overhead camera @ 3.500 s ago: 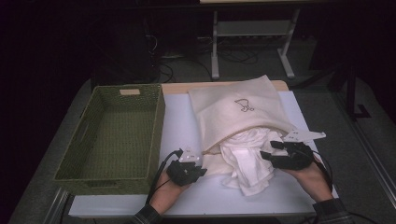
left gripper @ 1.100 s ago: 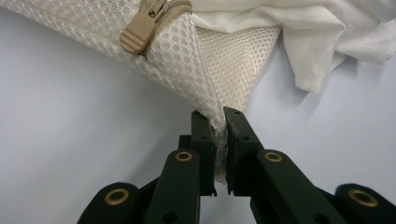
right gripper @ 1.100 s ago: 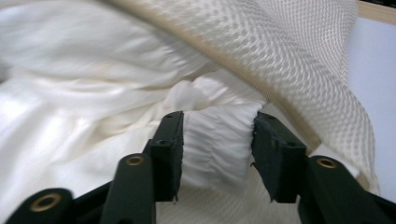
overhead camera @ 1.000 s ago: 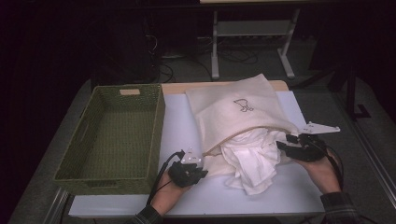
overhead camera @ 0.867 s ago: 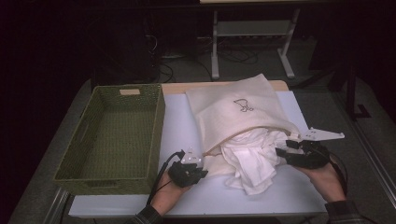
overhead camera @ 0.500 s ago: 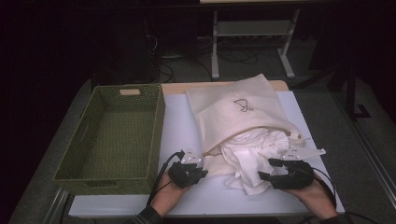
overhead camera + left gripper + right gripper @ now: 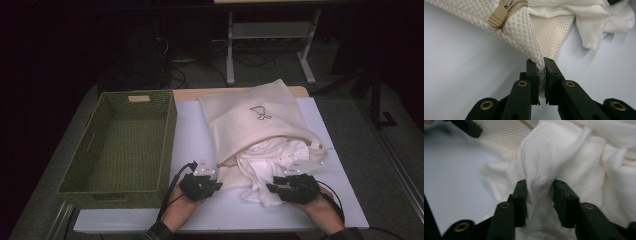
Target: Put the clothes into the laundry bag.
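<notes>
Currently | left gripper (image 7: 541, 75) is clamping bag (image 7: 260, 120) corner on table (image 7: 190, 130) | right gripper (image 7: 539, 195) is closing around cloth (image 7: 564, 157) spilling from bag mouth, jaws just narrowing | risk: thin bite is slipping; bag is dragging along if corner pulls free

A rectangular green woven basket (image 7: 120, 145) stands on the left part of the pale blue-white table top (image 7: 192, 130), its long side running away from the near edge; a small light tag (image 7: 138, 98) sits on its far wall. A strip of light wooden board (image 7: 210, 92) shows along the table's far edge. Beyond the table, on the dark floor, stands a grey metal stand (image 7: 270, 35) with two legs and a low shelf, and a tangle of dark cables (image 7: 200, 60) lies just left of it.
</notes>
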`<state>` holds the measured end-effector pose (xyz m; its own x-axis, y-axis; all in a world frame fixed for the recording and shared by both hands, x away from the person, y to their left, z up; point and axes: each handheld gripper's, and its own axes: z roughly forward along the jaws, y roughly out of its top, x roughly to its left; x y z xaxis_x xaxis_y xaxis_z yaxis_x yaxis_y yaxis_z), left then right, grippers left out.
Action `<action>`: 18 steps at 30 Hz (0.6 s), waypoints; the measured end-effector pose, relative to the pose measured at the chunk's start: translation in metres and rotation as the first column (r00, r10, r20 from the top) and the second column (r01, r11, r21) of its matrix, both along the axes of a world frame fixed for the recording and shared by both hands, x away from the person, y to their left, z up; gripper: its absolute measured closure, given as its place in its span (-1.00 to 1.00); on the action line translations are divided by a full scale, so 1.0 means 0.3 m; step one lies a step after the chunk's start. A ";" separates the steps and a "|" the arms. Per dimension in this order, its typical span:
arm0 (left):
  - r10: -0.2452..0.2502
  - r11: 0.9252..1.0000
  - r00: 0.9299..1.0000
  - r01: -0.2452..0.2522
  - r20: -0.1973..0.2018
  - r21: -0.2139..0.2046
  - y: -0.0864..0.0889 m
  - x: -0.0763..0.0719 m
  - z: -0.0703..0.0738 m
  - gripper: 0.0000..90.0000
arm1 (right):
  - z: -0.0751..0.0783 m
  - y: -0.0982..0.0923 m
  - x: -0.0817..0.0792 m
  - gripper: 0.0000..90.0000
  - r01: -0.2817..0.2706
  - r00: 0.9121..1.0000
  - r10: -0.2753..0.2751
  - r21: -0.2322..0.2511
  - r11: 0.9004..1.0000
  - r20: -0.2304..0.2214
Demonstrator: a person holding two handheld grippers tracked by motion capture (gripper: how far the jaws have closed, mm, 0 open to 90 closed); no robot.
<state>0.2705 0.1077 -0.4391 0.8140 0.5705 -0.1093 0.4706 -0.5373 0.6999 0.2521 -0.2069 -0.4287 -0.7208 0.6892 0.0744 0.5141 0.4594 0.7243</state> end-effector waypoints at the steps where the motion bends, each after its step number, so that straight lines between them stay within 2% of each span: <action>1: 0.000 1.000 1.000 0.000 0.000 0.000 0.000 0.000 0.000 0.85 | 0.005 -0.004 0.004 0.65 0.007 1.000 -0.007 0.012 1.000 0.004; 6: -0.003 1.000 1.000 0.003 0.000 0.004 -0.002 -0.001 0.000 0.85 | 0.017 -0.006 0.041 0.89 0.022 0.999 -0.024 0.030 0.999 0.041; 18: 0.000 1.000 1.000 0.000 0.003 0.003 -0.005 -0.003 -0.003 0.85 | 0.019 0.017 0.139 0.93 0.055 0.995 -0.057 0.022 0.998 0.085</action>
